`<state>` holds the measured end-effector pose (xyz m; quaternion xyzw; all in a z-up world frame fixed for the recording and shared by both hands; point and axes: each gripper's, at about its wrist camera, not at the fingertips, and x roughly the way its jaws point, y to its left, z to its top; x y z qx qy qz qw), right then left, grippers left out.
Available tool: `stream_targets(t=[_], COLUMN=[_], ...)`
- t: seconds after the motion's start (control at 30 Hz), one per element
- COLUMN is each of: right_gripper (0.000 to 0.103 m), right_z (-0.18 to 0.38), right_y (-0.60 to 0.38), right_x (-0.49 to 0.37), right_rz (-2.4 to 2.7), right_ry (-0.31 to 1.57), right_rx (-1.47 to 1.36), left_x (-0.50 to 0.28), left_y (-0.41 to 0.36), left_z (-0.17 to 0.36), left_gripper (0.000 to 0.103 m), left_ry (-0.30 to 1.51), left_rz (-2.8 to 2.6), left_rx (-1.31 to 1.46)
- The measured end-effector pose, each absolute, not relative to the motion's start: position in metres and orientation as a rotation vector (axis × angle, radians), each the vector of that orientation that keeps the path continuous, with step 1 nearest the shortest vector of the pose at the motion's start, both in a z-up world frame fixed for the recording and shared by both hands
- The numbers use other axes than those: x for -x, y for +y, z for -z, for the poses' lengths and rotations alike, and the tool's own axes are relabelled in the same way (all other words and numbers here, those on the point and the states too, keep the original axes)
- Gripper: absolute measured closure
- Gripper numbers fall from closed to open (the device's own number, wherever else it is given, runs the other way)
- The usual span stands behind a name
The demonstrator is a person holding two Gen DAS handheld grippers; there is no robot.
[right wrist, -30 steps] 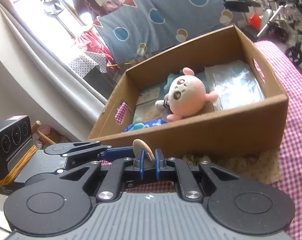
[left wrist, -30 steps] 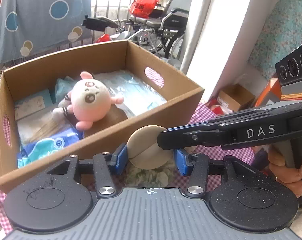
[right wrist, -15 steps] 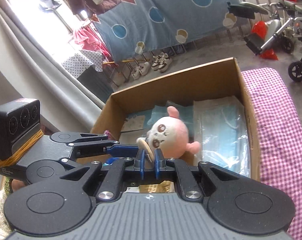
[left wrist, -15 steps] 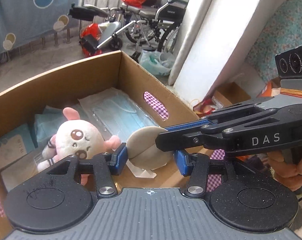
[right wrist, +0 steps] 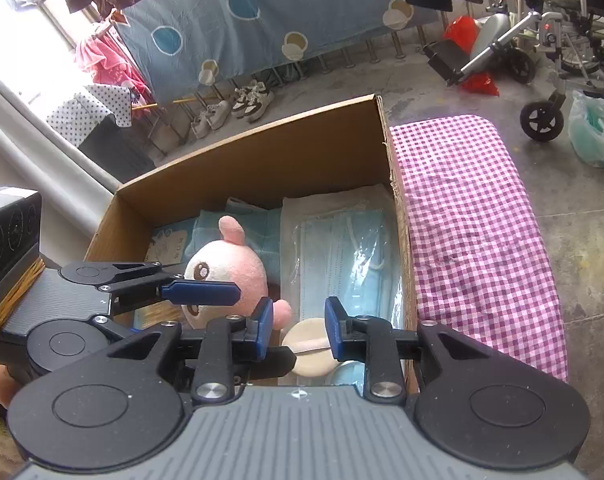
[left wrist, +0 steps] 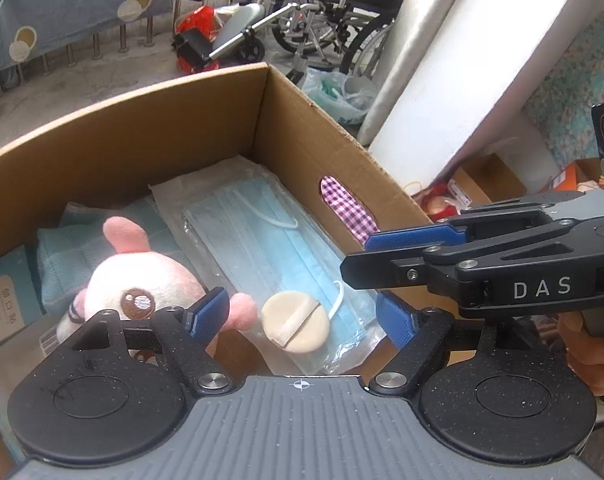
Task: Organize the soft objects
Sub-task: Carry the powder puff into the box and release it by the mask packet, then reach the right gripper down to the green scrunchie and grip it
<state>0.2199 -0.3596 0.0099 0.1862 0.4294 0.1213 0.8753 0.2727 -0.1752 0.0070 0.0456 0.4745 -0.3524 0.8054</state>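
Note:
A round beige powder puff [left wrist: 294,328] [right wrist: 310,346] lies loose on a clear pack of blue face masks [left wrist: 262,240] [right wrist: 341,248] inside the open cardboard box [left wrist: 142,96] [right wrist: 262,132]. My left gripper [left wrist: 302,316] hangs over it, jaws opening wide, pads well clear of the puff. My right gripper [right wrist: 298,328] is just above the puff too, its jaws opening, nothing pressed between the blue pads [right wrist: 333,326]. It reaches in from the right in the left wrist view. A pink and white plush toy [left wrist: 142,284] [right wrist: 230,264] sits left of the puff.
A folded teal cloth [left wrist: 62,252] and flat paper packets [left wrist: 2,300] fill the box's left side. The box stands on a pink gingham cloth [right wrist: 473,220]. Wheelchairs [left wrist: 321,0] and a blue patterned sheet [right wrist: 262,8] are beyond. A hand [left wrist: 589,344] holds the right gripper.
Both grippers moved forward from the box's front wall to over its inside. Both had been shut on the puff; their jaws have parted and the puff now lies on the mask pack.

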Motion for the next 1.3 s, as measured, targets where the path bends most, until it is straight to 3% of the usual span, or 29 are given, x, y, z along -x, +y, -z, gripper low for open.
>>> stream_targets(t=[0.1,0.27,0.43,0.73,1.07,1.23,1.3], right_gripper=[0.057,0.042,0.037,0.035,0.039,0.05,0.062], right_z=[-0.023,-0.055,-0.06,0.005,0.059,0.075,0.078], right_y=[-0.36,-0.356,-0.348,-0.321,-0.284,-0.287,-0.287], right_x=[-0.202,-0.154,-0.105,-0.073,-0.092,-0.107,-0.108], right_rz=[-0.252,-0.28,-0.285,-0.268,-0.22,-0.254,-0.272], right_ry=[0.852,0.744,0.698,0.81,0.895,0.923,0.925], right_rx=[-0.4,-0.418,-0.46,-0.556,-0.409,-0.444,-0.458], left_x=[-0.259,-0.22,-0.169,-0.109,-0.137,-0.149,-0.149], left_y=[-0.161,-0.118,-0.078,-0.082,-0.091,-0.092,-0.092], left_z=[-0.025,-0.063,-0.082,-0.015,0.047,0.058,0.059], left_gripper=[0.018,0.003,0.001,0.001,0.032,0.049,0.057], left_ry=[0.971,0.853,0.798,0.904,0.995,1.027,1.035], left_rz=[0.74,0.718,0.729,0.77,0.69,0.694,0.7], left_rx=[-0.091,-0.041,-0.021,-0.092,-0.042,-0.015,-0.006])
